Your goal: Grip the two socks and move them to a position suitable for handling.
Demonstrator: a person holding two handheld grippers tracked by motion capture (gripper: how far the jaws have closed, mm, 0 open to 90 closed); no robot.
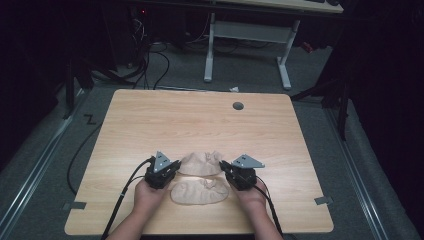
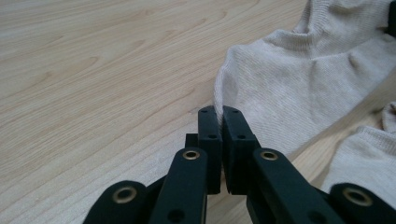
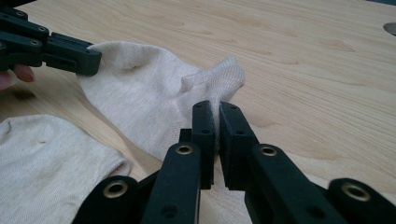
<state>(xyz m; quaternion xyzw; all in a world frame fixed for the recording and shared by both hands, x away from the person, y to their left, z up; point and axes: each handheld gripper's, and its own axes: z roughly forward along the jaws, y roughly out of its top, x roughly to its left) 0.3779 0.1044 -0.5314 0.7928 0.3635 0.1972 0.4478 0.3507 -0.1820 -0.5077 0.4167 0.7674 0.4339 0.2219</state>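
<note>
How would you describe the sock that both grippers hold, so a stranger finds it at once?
On the wooden table, look near the person's edge for two beige socks. It is the farther sock, stretched between the left gripper and right gripper; the nearer sock lies free.

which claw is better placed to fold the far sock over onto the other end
Either, marginally the left. Both claws are shut on opposite ends of the far sock: left claw pinches one edge, right claw the other end. The near sock lies free.
</note>
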